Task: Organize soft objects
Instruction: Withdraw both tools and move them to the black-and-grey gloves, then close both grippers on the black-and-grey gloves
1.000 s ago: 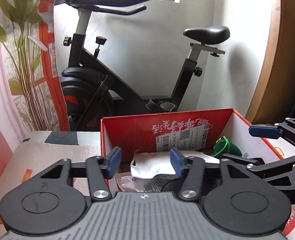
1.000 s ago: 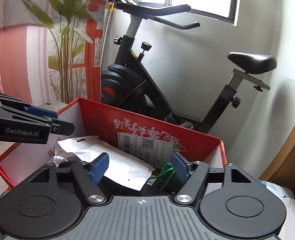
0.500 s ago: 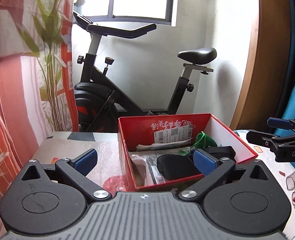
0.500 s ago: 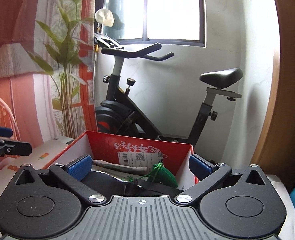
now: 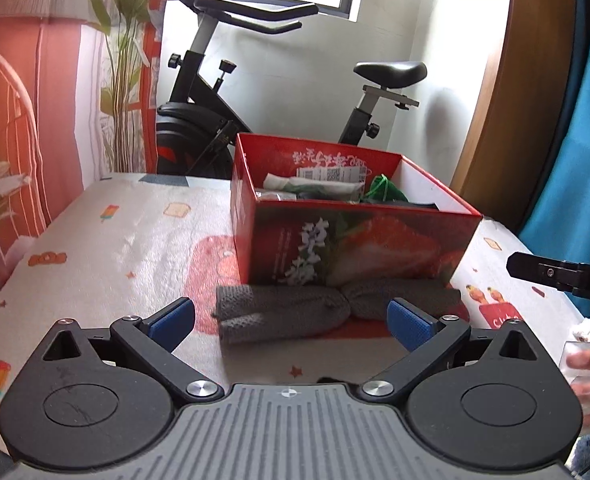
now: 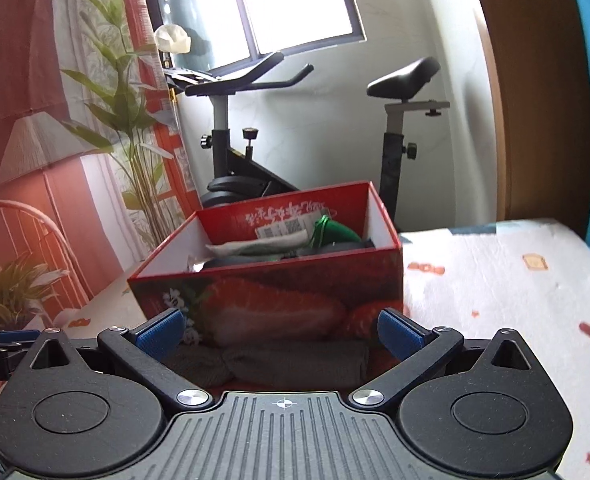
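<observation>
Socks (grey) lie before box — untouched.

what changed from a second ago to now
Both grippers pulled back from over the red box toward the table's near edge, and their jaws have just been opening; left gripper and right gripper are empty. Grey socks now show before the box. Box and contents stayed put.

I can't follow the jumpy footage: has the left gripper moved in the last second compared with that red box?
Yes. The left gripper has backed away from the red box; its open jaws, then over the box, now frame grey socks lying before it.
</observation>
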The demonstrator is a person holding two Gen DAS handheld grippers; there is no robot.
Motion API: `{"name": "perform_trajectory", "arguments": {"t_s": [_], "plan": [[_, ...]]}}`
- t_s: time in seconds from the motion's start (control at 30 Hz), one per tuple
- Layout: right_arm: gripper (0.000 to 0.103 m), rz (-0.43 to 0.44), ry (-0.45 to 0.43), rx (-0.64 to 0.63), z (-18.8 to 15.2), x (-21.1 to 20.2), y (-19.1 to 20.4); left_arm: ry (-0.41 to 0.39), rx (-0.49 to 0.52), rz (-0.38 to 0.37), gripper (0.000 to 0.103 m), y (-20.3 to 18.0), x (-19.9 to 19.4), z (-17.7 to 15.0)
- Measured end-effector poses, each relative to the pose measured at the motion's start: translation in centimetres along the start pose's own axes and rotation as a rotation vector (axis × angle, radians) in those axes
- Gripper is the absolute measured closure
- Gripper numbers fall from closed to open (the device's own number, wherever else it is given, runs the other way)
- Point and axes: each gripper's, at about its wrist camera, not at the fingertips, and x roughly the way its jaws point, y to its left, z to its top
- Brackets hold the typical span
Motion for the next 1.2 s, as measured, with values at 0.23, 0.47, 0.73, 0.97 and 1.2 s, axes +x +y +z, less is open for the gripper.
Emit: {"name": "perform_trajectory", "arguments": {"t_s": [0.23,0.47,0.73,0.97,1.2], "plan": [[0.000,0.005,0.094,-0.007,-5.2,-0.1,0.3,0.024,0.043,-0.025,0.000,-0.6,0.4,-2.9],[0.000,-0.044,0.186,-0.039,-8.2,0.6,1.1,0.111,0.103,0.000,0.000,-1.2,2.0,-4.9],[0.000,-0.061,0.301,-0.022,-9.7,2.2,0.8,0.200,0.060,-0.066,0.000,-0.4,4.0,-6.3],[0.000,-0.042,0.377,-0.051,-10.5,3.3,1.4,0.243,0.040,-0.065,0.000,0.0,5.0,-6.7],[0.000,-0.047,0.399,-0.054,-10.8,3.7,1.4,0.270,0.025,-0.058,0.000,0.1,5.6,-7.0]]}}
